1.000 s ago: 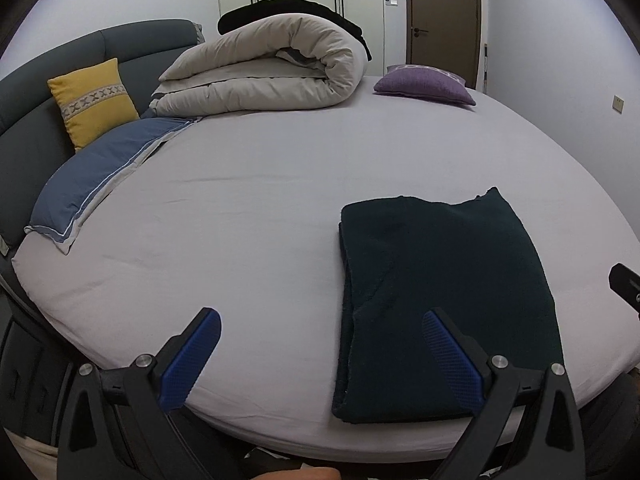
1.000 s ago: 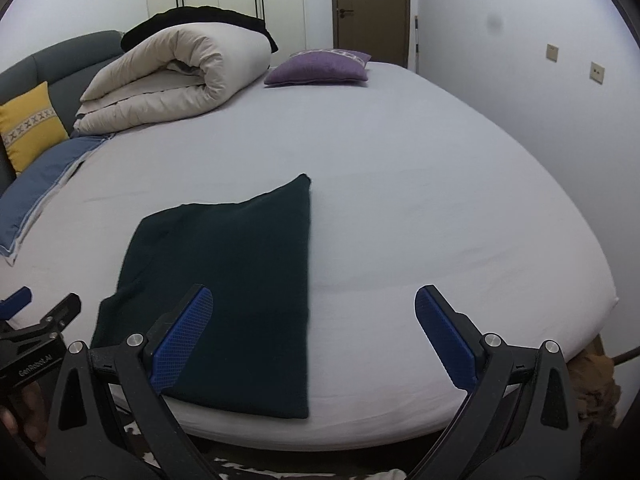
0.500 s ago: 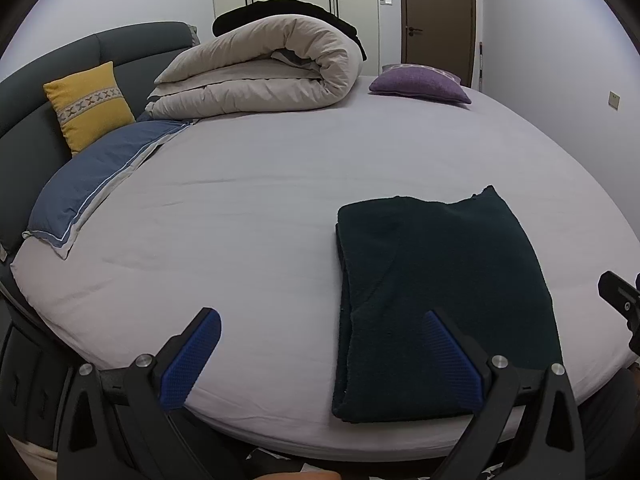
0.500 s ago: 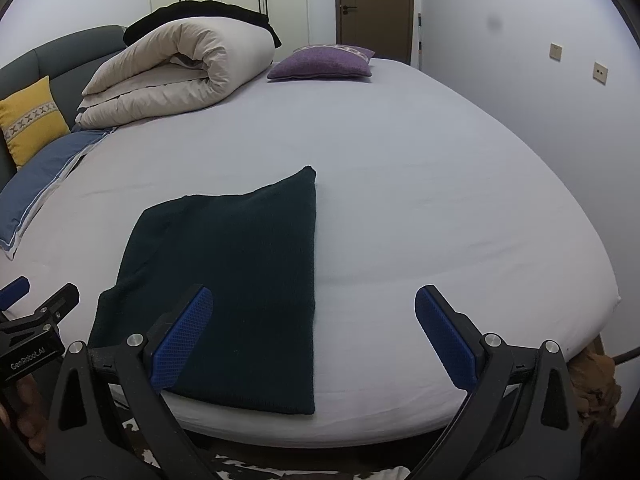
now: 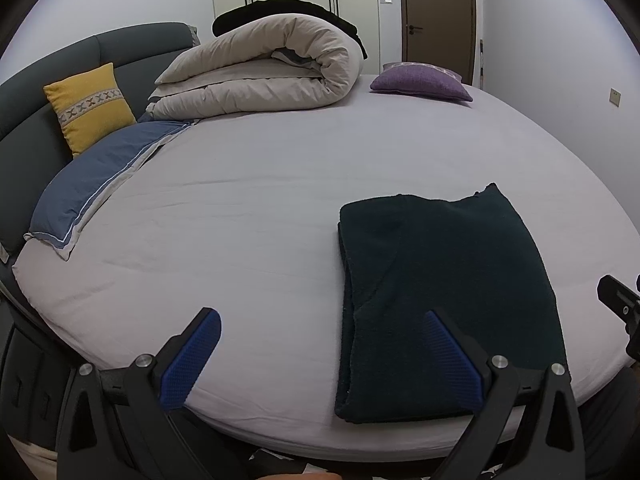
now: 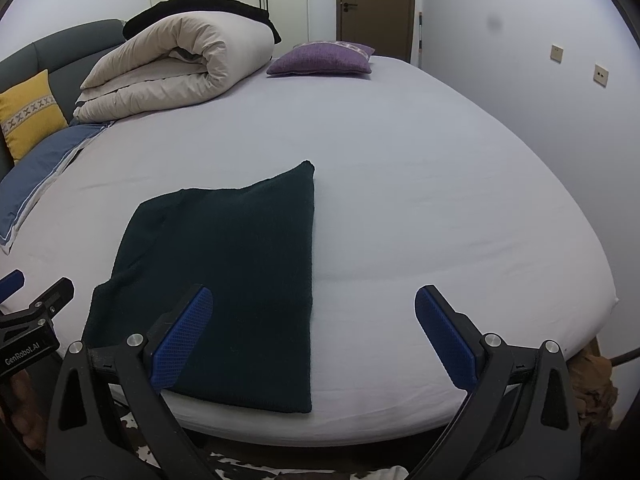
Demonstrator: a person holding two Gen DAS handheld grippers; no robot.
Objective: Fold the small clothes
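A dark green knitted garment (image 5: 444, 292) lies folded into a flat rectangle near the front edge of a bed covered with a pale grey sheet (image 5: 260, 208). In the right wrist view the same garment (image 6: 224, 276) sits left of centre. My left gripper (image 5: 320, 356) hovers open above the bed's front edge, its right finger over the garment's near left part. My right gripper (image 6: 314, 332) is also open and holds nothing; its left finger is over the garment's near edge, its right finger over bare sheet.
A rolled beige duvet (image 5: 264, 76) with a black item on top lies at the back, a purple cushion (image 5: 420, 82) to its right. A blue pillow (image 5: 96, 184) and a yellow cushion (image 5: 90, 104) rest against the grey headboard at left. Wall stands close on the right.
Both grippers have drifted slightly back and upward from the bed. The garment has not moved, and both stay open.
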